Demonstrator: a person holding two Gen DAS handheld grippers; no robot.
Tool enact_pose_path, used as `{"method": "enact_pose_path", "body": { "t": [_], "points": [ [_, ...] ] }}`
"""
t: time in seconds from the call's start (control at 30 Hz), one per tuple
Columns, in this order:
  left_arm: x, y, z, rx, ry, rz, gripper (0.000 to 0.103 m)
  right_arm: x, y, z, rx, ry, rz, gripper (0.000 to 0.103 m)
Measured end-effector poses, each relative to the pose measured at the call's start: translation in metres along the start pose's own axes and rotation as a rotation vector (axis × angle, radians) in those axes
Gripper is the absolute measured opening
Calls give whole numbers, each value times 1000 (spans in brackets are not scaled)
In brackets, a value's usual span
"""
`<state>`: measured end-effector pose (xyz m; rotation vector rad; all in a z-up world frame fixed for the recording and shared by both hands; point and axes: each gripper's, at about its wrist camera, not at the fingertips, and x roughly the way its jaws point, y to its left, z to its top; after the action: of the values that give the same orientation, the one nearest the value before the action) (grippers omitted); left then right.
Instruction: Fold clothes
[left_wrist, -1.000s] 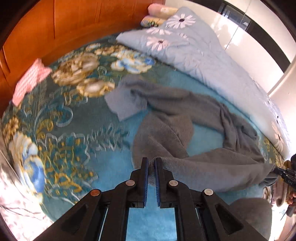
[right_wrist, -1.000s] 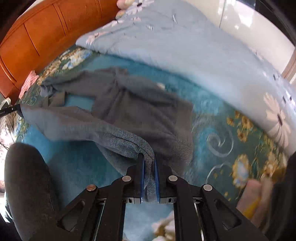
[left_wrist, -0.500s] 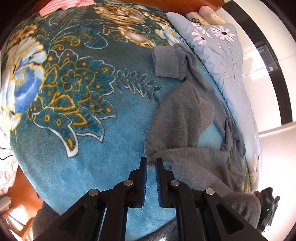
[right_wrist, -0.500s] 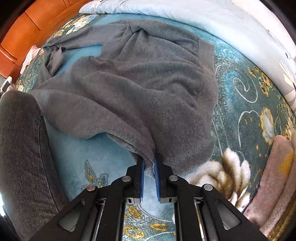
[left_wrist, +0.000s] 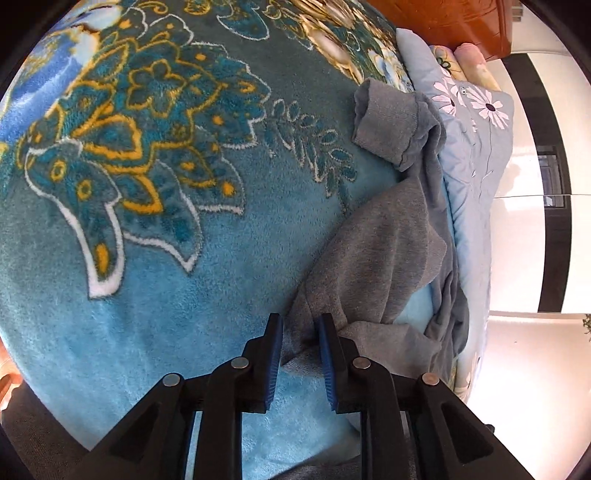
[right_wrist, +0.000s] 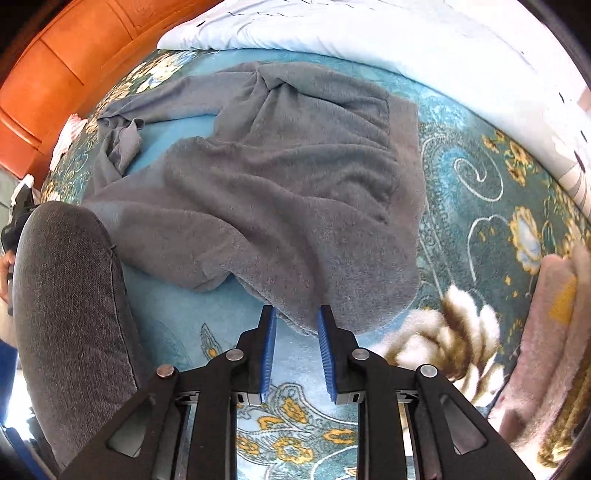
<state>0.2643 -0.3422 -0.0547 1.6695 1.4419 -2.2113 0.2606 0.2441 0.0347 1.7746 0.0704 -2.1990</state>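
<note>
At the left of the right-wrist view we see a person's leg (right_wrist: 70, 295) in dark trousers, beside the grey sweater (right_wrist: 280, 192). The sweater lies spread on the blue flowered blanket (right_wrist: 480, 206); its long axis runs from the grippers towards the wooden headboard (right_wrist: 66, 66), one sleeve (left_wrist: 391, 122) far out. Our left gripper (left_wrist: 300, 332) has a narrow gap with a fold of sweater in it. Our right gripper (right_wrist: 295, 321) has just been opening, the hem lying loose between the pads. A pale quilt (right_wrist: 369, 40) lies beyond, pink cloth (right_wrist: 554, 332) at the right.
</note>
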Motion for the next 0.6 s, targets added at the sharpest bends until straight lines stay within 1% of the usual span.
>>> {"method": "enact_pose_path", "body": {
  "t": [0.13,0.27,0.33,0.43,0.47,0.53,0.6],
  "points": [
    [-8,-20,0,55,-47,-20,8,9,1,2,4,-15,12,23],
    [-17,-47,7,118,-82,-24,7,10,-1,-1,22,-30,21,23],
    [-23,-53,15,142,-99,-8,7,10,-2,-2,35,-32,28,23],
    [-27,-68,18,174,-131,-8,7,12,-4,-2,47,-33,40,23],
    [-32,-74,16,188,-152,-17,6,13,-4,-3,49,-33,43,23],
    [-43,-90,13,217,-195,-67,3,15,-5,-4,54,-33,48,23],
    [-50,-114,13,260,-223,-104,2,17,-7,-3,64,-30,53,23]
  ]
}}
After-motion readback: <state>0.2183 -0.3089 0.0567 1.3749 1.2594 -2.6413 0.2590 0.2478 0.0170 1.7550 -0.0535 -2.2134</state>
